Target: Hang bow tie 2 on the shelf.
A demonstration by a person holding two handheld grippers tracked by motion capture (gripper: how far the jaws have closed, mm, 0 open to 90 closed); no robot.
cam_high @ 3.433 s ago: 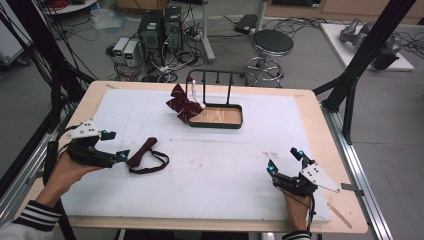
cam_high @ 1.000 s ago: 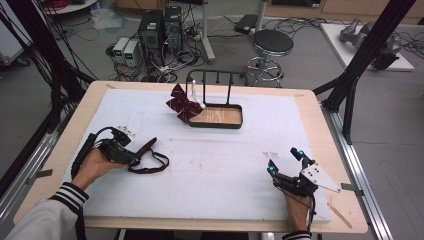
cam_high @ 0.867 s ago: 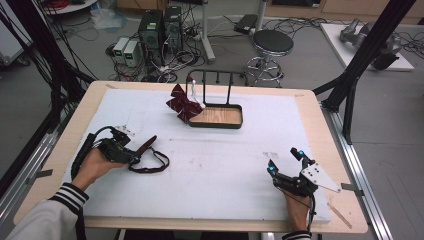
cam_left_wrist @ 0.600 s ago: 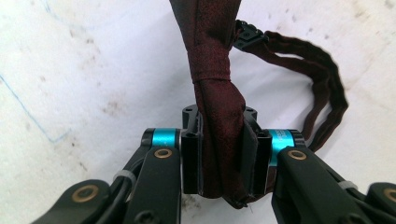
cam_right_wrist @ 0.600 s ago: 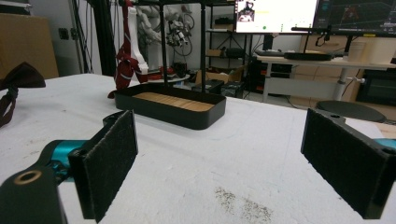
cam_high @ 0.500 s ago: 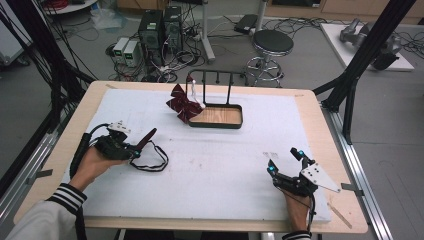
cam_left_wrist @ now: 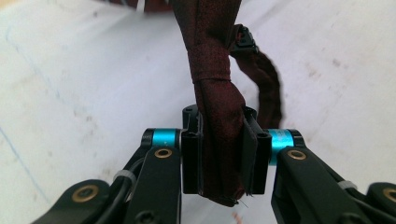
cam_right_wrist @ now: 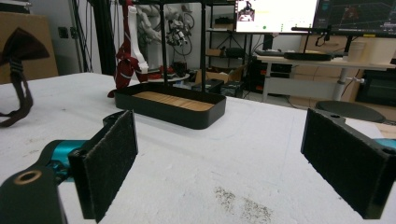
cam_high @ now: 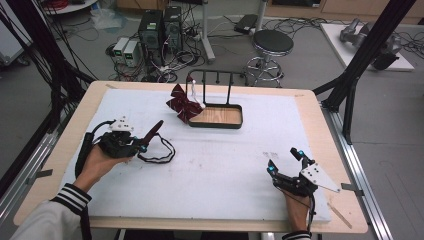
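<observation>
While my left gripper (cam_high: 141, 146) sits at the near-left of the counter (cam_high: 225, 165), its jaws are clamped on the dark maroon bow tie (cam_left_wrist: 217, 116). In the left gripper view the fabric is pinched flat between both pads, knot band just above the jaws, one wing running up out of frame. From the high view the wing (cam_high: 153, 131) sticks up and to the far right of the jaws; the tie's strap (cam_high: 159, 152) loops on the white counter just right of the gripper. Strap clasp (cam_left_wrist: 243, 43) visible behind the fabric.

My right gripper (cam_high: 285, 164) rests at the near-right of the counter, jaws wide apart, nothing between them. In the right gripper view both pads (cam_right_wrist: 109, 163) frame bare counter.

Far centre: black tray with wooden floor (cam_high: 218, 116) and a black rack (cam_high: 216, 82) rising from its far edge. A second maroon bow tie (cam_high: 181, 102) hangs off the rack's left end on a white strap (cam_right_wrist: 134, 32), just beside the tray's left end. Well apart from both grippers.

Off the counter, far side: a stool (cam_high: 272, 44) and computer towers (cam_high: 160, 25) on the floor.
</observation>
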